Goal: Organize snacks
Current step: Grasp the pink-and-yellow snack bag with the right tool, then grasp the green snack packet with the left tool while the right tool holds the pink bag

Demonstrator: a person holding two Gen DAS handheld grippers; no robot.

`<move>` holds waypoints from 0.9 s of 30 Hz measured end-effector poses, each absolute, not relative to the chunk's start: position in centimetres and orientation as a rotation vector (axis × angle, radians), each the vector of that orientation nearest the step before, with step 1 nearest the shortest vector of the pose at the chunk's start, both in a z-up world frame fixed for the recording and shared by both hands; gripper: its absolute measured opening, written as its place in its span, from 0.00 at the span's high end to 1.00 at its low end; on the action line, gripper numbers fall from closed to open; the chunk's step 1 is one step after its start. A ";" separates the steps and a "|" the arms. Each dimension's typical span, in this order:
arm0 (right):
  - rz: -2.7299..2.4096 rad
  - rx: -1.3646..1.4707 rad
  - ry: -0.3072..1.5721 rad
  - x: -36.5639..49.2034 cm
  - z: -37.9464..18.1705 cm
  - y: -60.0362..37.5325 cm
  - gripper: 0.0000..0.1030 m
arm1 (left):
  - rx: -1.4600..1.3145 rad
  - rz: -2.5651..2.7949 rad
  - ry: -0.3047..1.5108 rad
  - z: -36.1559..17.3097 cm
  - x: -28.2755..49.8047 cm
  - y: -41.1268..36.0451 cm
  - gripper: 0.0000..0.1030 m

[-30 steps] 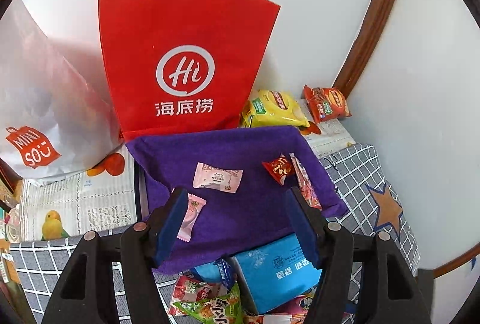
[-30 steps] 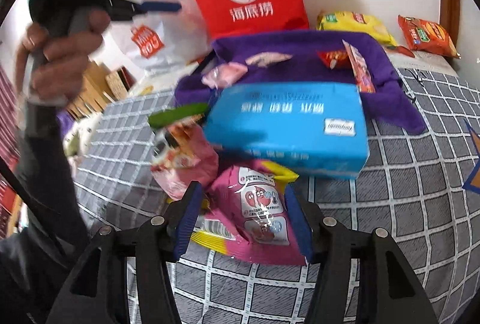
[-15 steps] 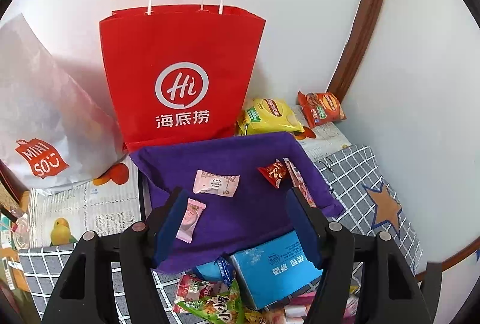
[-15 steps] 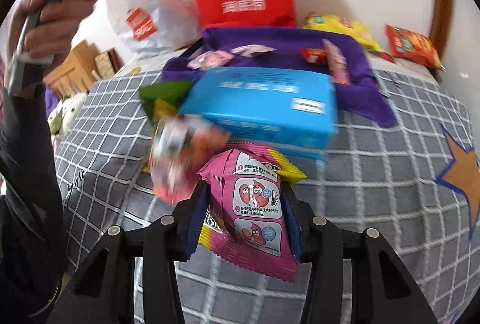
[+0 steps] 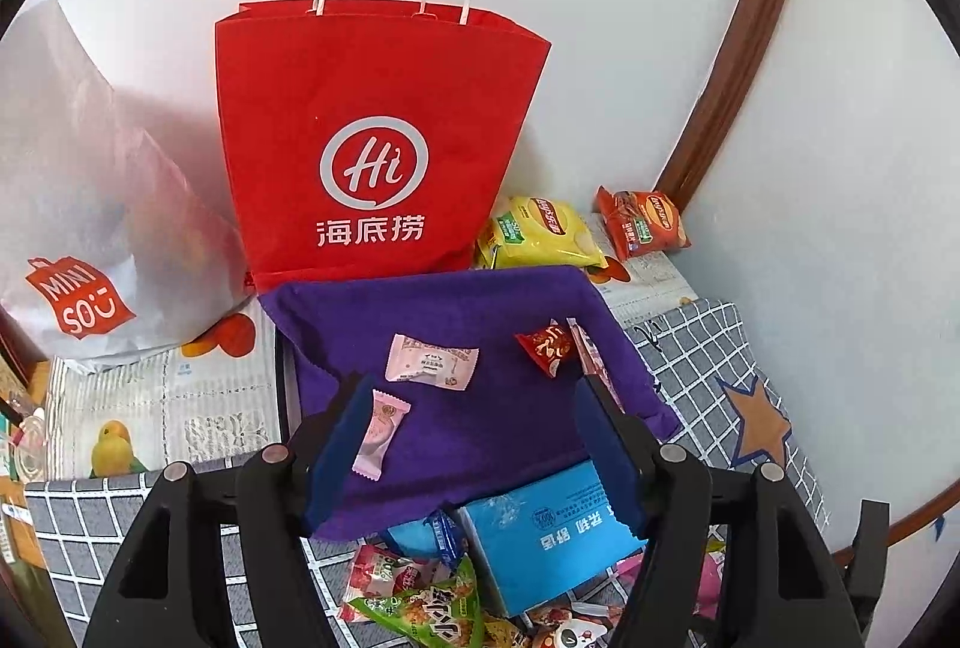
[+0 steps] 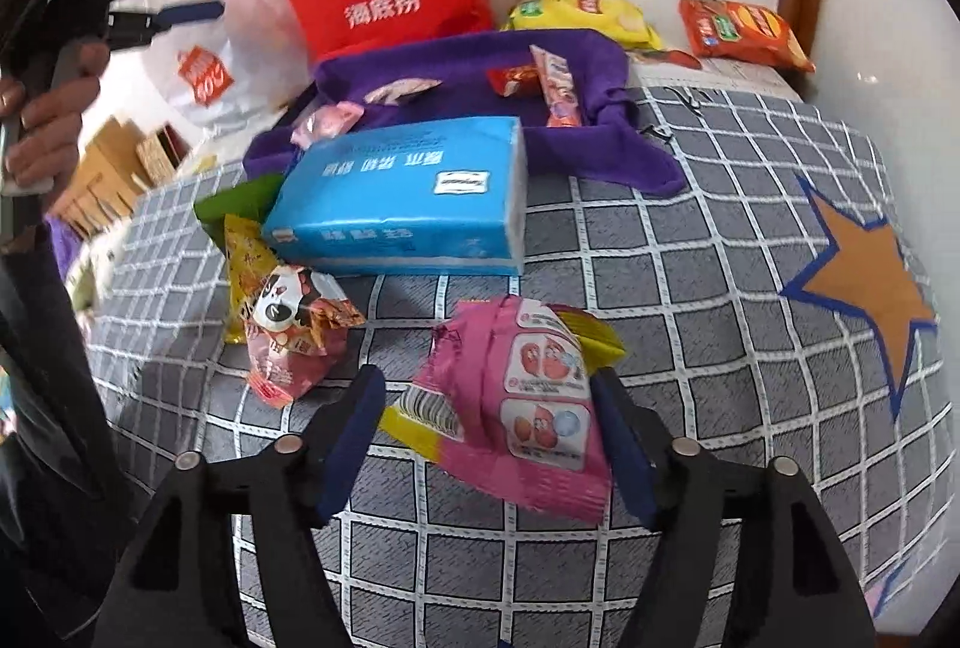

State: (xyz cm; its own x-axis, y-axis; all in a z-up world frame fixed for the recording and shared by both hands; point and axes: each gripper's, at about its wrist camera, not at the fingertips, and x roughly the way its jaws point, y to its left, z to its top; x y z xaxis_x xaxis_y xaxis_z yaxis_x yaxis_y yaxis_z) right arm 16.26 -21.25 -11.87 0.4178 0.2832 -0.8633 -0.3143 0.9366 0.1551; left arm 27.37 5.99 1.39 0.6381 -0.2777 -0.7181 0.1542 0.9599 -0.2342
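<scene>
Right gripper (image 6: 489,402), black frame w/ blue pads, points down at a grey checked cloth (image 6: 690,252) w/ an orange star. Jaws are opening; a pink foil snack packet (image 6: 528,408) w/ a yellow edge lies between them on the cloth, its right edge just beside the right pad, clear gap at the left pad, so not gripped.

Behind it: a blue rectangular tissue pack (image 6: 402,198), lying flat. To the left, a small pink-and-yellow snack bag w/ a panda face (image 6: 288,324), partly under the pack's near-left corner region; a green packet (image 6: 240,204) pokes out beside it.

Farther back: a purple cloth (image 5: 480,408) spread on the surface, holding a pale pink candy wrapper (image 5: 432,360), a second pink candy (image 5: 381,432), a red candy (image 5: 549,342) and a long pink stick packet (image 5: 591,366).

Left gripper (image 5: 474,438) is held above the purple cloth, jaws moderately wide, nothing between the pads; in the right-wrist view it appears at upper left in a person's hand (image 6: 42,120).

Against the white wall: a red paper bag w/ white handles (image 5: 372,144), upright; a white plastic bag w/ red logo (image 5: 84,228) to its left; a yellow crisp bag (image 5: 540,234) and an orange-red crisp bag (image 5: 645,222) to its right, near a brown wooden trim (image 5: 738,54).
</scene>
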 end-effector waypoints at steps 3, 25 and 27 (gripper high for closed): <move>0.322 -0.083 1.118 17.5 -12.8 -19.9 0.28 | -0.159 -0.244 0.849 1.3 27.4 6.1 0.34; 0.317 0.049 0.949 16.3 -15.7 -23.5 0.41 | -0.146 -0.228 0.865 0.4 27.7 4.6 0.34; 0.310 0.065 0.926 16.6 -15.7 -24.0 0.41 | -0.127 -0.232 0.856 0.5 27.4 4.0 0.34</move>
State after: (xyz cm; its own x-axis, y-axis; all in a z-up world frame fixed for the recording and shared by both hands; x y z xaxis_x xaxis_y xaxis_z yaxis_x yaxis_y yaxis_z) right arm 16.59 -24.05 -15.70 0.5596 0.2909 -0.7760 -0.2352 0.9536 0.1878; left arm 27.44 4.00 0.52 0.6324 -0.2529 -0.7321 0.1514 0.9673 -0.2034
